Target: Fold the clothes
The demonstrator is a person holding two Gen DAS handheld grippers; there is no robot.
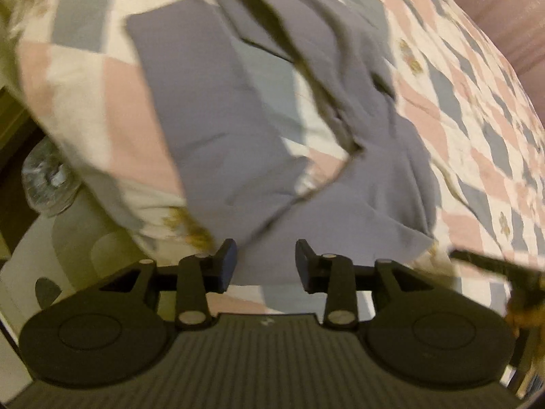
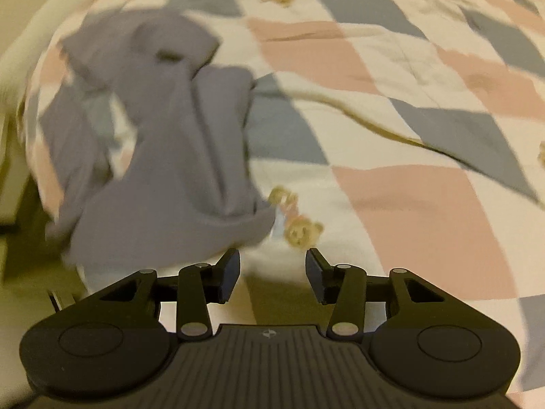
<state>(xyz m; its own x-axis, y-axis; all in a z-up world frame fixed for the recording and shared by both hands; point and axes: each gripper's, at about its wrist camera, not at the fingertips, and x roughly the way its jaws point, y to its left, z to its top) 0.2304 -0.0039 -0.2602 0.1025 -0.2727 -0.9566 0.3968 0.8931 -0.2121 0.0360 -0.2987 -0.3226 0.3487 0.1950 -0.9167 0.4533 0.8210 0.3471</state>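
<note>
A quilted bedspread [image 1: 477, 109] in a diamond patchwork of pink, grey-blue and cream, printed here and there with small tan teddy bears, fills most of both views; in the right wrist view it [image 2: 408, 109] runs from the top edge down to the lower right corner. On it lies the grey-purple cloth garment [image 1: 211, 109], crumpled and unfolded. In the left wrist view the garment reaches from the top centre of the frame down to the lower middle, with one flat rectangular panel at centre left and a rumpled, creased band to its right, the two parting to show a wedge of bedspread between them. In the right wrist view the same garment [image 2: 177, 156] sits in the left half of the frame, bunched into long folds, its lower hem close to a teddy bear print [image 2: 301, 233] near the centre.

The black two-finger left gripper [image 1: 265, 264] occupies the bottom of its view, fingers spread apart with nothing between them, the garment's lower edge showing in the gap. The black right gripper [image 2: 272, 271] is likewise spread wide and empty, over cream bedspread just right of the garment's hem. Both views are motion-blurred.

At the left edge of the left wrist view, beyond the bed's edge, sits a clear crinkled plastic object [image 1: 46, 177], too blurred to identify.
</note>
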